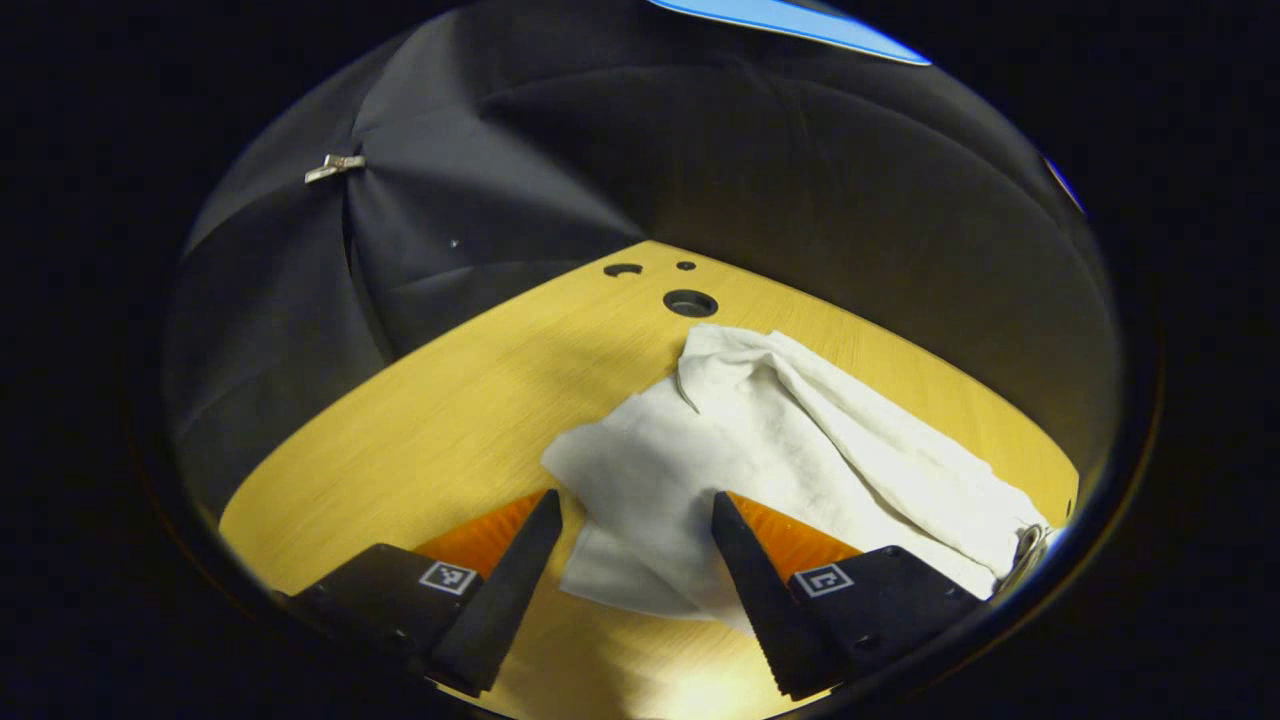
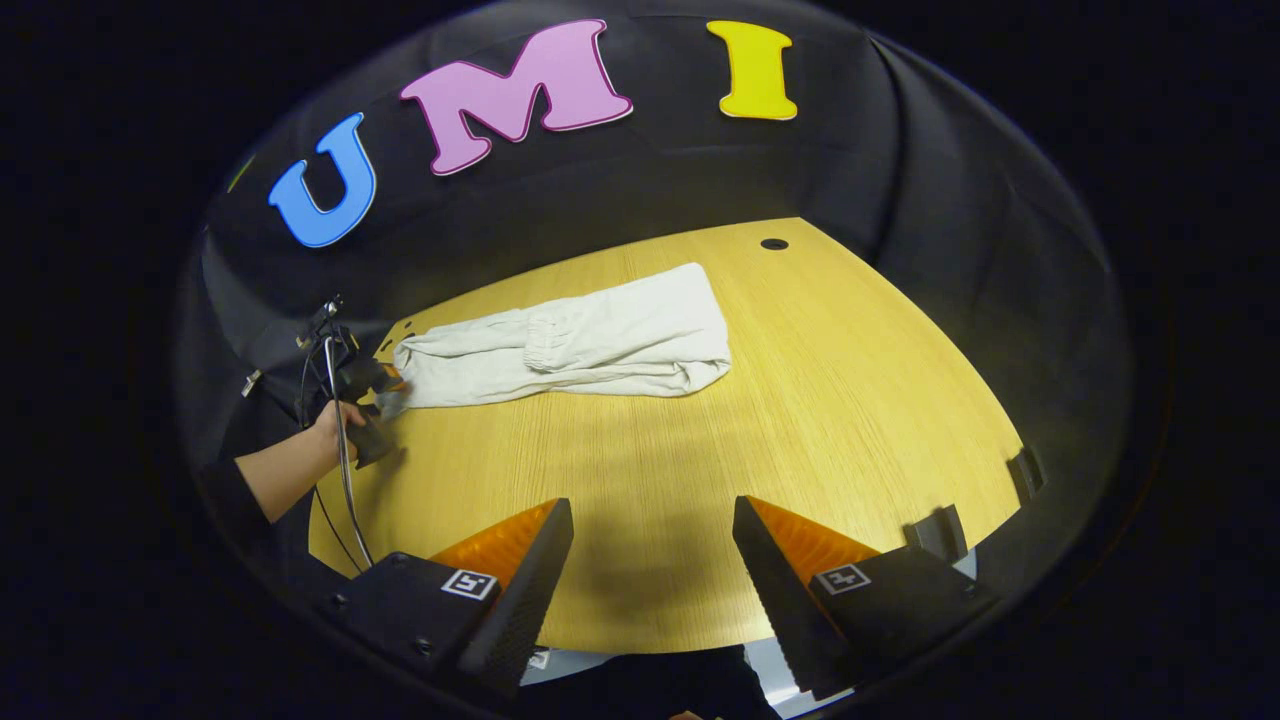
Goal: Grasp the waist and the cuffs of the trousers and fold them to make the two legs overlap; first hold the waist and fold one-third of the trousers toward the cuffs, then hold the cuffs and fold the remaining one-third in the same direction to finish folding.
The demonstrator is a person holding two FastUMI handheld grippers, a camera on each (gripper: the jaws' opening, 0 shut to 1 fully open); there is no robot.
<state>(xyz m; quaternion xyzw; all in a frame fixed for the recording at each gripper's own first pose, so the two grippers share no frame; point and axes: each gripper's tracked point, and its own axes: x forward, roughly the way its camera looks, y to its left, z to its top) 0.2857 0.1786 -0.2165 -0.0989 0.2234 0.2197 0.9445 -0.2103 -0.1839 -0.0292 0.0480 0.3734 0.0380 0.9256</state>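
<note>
White trousers (image 2: 570, 345) lie folded across the far left of the wooden table (image 2: 800, 420), with a gathered elastic band lying on top near the middle. In the left gripper view the trousers (image 1: 780, 440) stretch away to the right, and their near end lies between the fingers of my left gripper (image 1: 634, 500). Those jaws are wide apart and not pressing the cloth. In the right gripper view a hand holds the left gripper (image 2: 368, 400) at the trousers' left end. My right gripper (image 2: 650, 505) hovers open over bare wood near the front edge, well short of the trousers.
Round holes pierce the table (image 1: 450, 420) near its far edge: one (image 1: 690, 302) just beyond the cloth, one (image 2: 773, 244) at the back. Dark brackets (image 2: 940, 530) stick up at the right edge. A cable (image 2: 345, 470) hangs from the left gripper. A metal clip (image 1: 335, 167) pins the wall cloth.
</note>
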